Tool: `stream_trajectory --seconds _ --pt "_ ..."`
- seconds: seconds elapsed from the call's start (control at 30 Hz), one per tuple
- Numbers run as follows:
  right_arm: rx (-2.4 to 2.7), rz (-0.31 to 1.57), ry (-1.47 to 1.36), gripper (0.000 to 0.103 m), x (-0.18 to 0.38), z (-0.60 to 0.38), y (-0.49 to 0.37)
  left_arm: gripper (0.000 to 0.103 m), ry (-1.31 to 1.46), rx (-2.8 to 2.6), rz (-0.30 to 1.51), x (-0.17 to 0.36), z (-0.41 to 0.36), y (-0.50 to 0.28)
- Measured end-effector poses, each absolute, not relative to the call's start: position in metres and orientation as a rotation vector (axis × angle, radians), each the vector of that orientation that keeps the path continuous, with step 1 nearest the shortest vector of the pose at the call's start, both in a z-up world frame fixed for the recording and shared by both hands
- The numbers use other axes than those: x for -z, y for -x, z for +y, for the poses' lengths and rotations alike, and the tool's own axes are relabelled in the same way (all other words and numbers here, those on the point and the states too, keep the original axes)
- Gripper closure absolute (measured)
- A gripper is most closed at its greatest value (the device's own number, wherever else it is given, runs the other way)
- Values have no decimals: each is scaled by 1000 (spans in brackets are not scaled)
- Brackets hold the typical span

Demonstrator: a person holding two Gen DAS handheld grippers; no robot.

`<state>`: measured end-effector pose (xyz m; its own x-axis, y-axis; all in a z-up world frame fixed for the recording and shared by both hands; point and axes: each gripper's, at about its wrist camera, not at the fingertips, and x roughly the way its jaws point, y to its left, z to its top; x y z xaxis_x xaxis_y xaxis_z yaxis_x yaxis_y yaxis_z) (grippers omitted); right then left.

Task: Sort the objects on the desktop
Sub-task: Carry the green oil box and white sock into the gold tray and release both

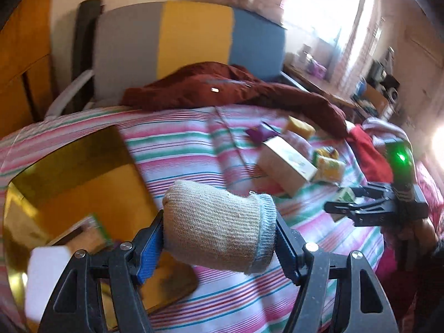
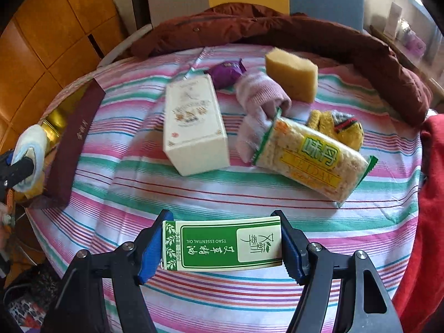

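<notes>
Two grippers loaded. Left gripper point(image 1: 219, 238) pinches beige rolled sock point(image 1: 216, 222) across its width, held above near-left of striped cloth point(image 1: 180, 144), just right of gold box point(image 1: 69, 183); likely box is sorting bin. Right gripper point(image 2: 222, 245) pinches green oil carton point(image 2: 222, 245) by short ends, label up, near edge of cloth. Unsorted pile far right: white box point(image 2: 194, 122), snack pack point(image 2: 310, 158), sponge point(image 2: 291, 75), pink sock point(image 2: 258, 102), purple candy point(image 2: 227, 72), yellow sock point(image 2: 335, 127).
</notes>
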<state>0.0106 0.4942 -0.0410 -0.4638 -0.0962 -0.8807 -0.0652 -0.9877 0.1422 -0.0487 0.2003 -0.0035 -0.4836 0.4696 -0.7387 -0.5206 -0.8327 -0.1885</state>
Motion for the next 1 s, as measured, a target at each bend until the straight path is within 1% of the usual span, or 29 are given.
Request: stream_trajectory --seconds 0.27,0.43,0.63,0.83,1.0 --pt "2680 -188 -1489 31 3 450 -4 31 1117 -2408 -61 -8 138 56" --pt "2656 -160 -1385 31 -16 400 14 31 1087 -2482 -131 -18 102 59" --pt "2588 -158 -1283 31 -30 333 39 31 1090 -2570 -193 -18 61 71" --pt "2486 -155 -1269 31 -24 271 65 31 1138 -2609 -217 -9 32 91" --pt "2418 -164 -1299 31 -11 229 88 31 1154 -2616 -217 -5 23 106"
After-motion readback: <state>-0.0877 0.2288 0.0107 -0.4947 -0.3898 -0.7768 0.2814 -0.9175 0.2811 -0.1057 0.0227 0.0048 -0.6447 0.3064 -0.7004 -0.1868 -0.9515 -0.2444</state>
